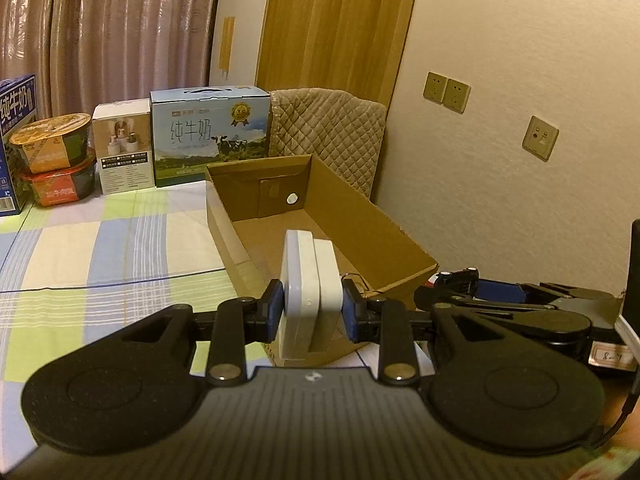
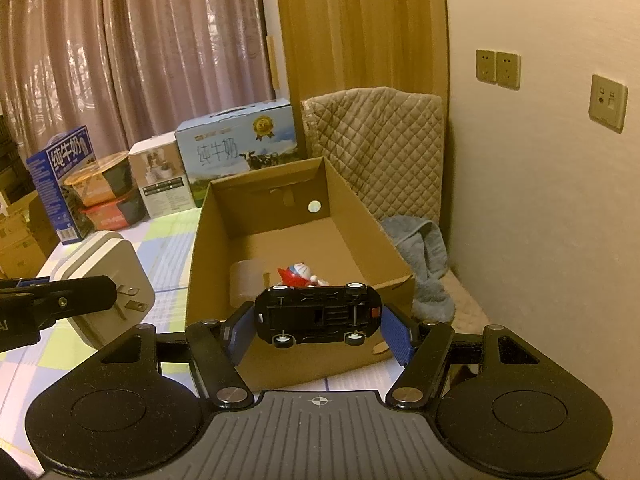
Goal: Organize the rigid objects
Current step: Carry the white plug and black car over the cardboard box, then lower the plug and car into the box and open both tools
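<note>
1. The left hand-held gripper (image 1: 308, 312) was clamped on one white charger (image 1: 310, 292), held above the near end of the cardboard box (image 1: 384, 232).
2. The right hand-held gripper (image 2: 318, 326) gripped one black toy car (image 2: 316, 314), underside facing the camera, over the box's near wall.
3. Only the right wrist view showed one red-and-blue figurine (image 2: 298, 274) on the box floor, and the charger's two prongs (image 2: 130, 298).

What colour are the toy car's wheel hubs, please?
White, on the black toy car; clearest in the right wrist view.
</note>
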Motion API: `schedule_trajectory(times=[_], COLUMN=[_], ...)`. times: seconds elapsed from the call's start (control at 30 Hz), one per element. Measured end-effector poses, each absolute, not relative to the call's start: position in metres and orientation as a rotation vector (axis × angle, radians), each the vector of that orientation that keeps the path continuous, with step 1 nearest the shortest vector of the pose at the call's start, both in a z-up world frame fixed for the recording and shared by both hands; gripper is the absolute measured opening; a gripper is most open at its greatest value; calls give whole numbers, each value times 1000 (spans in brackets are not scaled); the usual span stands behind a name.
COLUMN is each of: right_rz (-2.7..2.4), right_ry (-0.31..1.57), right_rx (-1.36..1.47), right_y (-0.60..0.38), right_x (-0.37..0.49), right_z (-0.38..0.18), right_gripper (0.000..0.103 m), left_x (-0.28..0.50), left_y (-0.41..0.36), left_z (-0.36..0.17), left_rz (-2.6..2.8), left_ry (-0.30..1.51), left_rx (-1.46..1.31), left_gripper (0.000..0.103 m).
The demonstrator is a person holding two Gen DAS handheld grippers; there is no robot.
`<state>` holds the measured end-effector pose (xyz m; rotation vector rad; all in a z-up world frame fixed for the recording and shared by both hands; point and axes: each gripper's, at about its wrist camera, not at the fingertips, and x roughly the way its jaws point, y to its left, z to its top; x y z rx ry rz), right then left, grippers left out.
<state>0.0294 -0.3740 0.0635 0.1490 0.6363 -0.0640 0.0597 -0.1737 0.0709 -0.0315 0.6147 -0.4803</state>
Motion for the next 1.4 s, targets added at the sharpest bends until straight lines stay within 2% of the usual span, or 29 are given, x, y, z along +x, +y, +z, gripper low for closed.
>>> schedule_trajectory(times=[1.4], right_rz=[-42], right_ry=[665], right_rx=[102], right_y=[-403], right_x=[102], right_z=[48], right_gripper=[64], left_x=[131], left_y=[-208], left_z=[58], left_rz=[-477], left_ry=[640], left_rx=[-53], left_gripper=[26])
